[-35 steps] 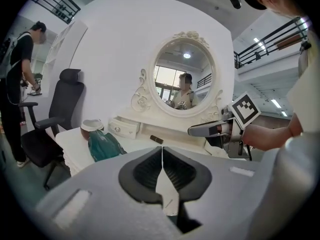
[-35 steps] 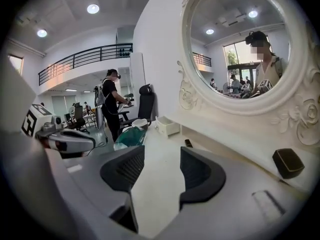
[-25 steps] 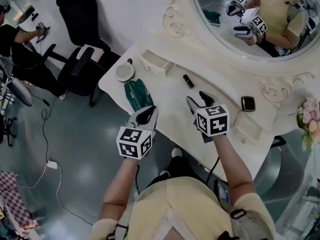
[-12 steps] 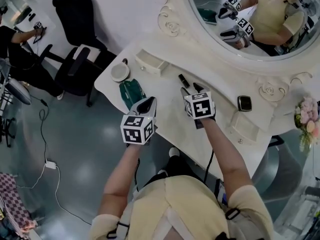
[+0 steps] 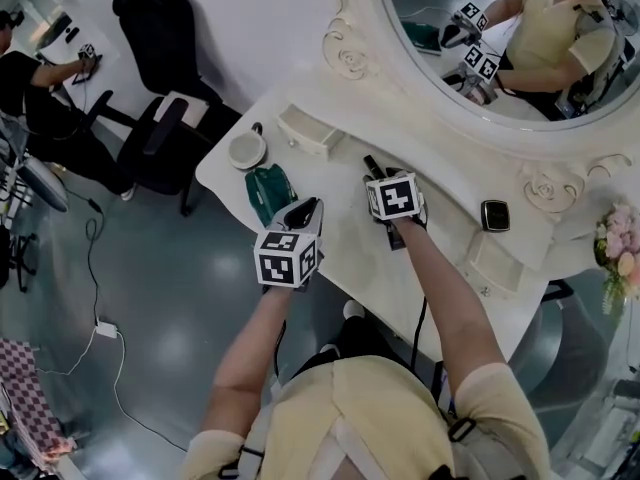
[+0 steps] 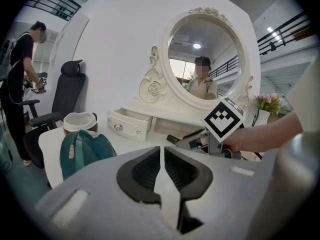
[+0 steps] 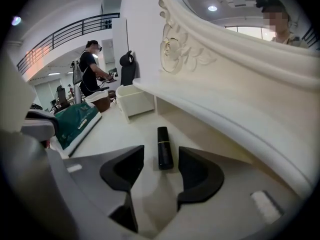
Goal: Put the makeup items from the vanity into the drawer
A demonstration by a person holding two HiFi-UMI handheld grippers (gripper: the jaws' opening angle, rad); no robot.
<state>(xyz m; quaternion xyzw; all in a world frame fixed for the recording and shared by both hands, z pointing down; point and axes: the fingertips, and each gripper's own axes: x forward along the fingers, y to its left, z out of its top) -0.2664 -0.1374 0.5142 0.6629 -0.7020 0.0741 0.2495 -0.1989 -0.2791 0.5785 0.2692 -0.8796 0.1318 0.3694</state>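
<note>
A small black lipstick [image 7: 164, 154] lies on the white vanity top [image 5: 340, 218], close under the mirror shelf. My right gripper [image 7: 161, 166] stands open just short of it, a finger on each side of its near end and the pads clear of it. The head view shows that gripper [image 5: 379, 174] right at the lipstick [image 5: 371, 164]. The small left drawer [image 5: 310, 131] stands pulled out beyond it. My left gripper [image 5: 306, 212] hovers over the front of the top, shut and empty, beside a green pouch [image 5: 268, 190].
A round white jar [image 5: 247, 149] sits at the vanity's left corner. A black compact [image 5: 495, 215] lies to the right near a second small drawer [image 5: 495, 260]. Flowers [image 5: 620, 243] stand at the far right. Office chairs [image 5: 165, 128] and another person [image 5: 40, 88] are off to the left.
Both grippers have moved toward the back of the vanity. The right one has come up to the lipstick, which now lies between its fingertips. The left stays shut.
</note>
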